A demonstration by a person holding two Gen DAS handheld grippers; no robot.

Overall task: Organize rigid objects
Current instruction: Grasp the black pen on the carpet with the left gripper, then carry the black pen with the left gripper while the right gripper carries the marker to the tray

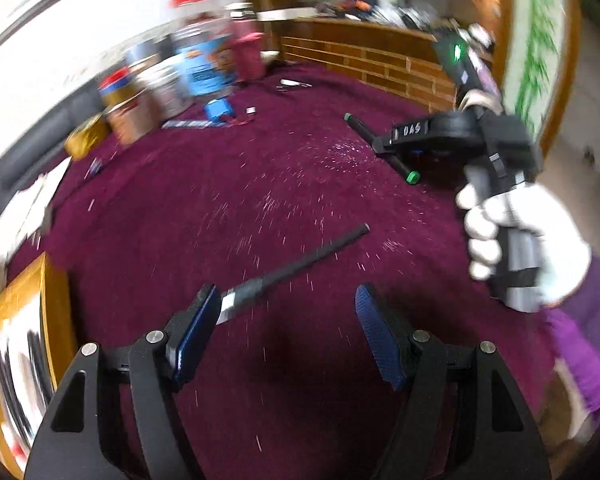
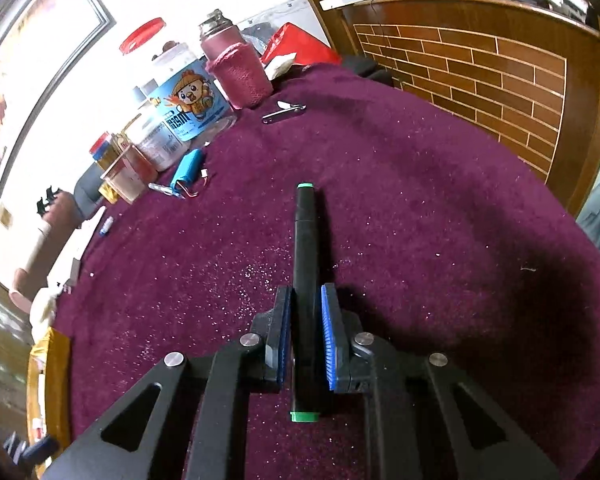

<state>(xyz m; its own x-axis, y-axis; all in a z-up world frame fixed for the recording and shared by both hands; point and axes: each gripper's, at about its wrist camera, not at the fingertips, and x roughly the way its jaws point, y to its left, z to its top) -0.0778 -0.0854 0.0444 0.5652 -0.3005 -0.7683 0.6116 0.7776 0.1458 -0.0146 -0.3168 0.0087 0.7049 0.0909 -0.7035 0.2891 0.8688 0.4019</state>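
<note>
A black marker with green ends (image 2: 306, 280) lies between my right gripper's (image 2: 306, 328) blue pads, which are shut on it just above the purple cloth (image 2: 440, 220). The same marker (image 1: 380, 148) and the right gripper (image 1: 384, 146) show in the left wrist view, held by a white-gloved hand (image 1: 512, 236). A thin black pen with a silver end (image 1: 292, 270) lies on the cloth (image 1: 220, 184) close in front of my left gripper (image 1: 288, 300), which is open and empty; the pen's silver end is near the left pad.
Jars, a pink knitted-sleeve bottle (image 2: 236, 68) and a cartoon-labelled tub (image 2: 188, 100) stand at the table's far left. A blue battery pack (image 2: 186, 174), a metal clip (image 2: 284, 112) and a small battery (image 2: 107, 225) lie on the cloth. A brick-pattern wooden wall (image 2: 480, 68) borders the right.
</note>
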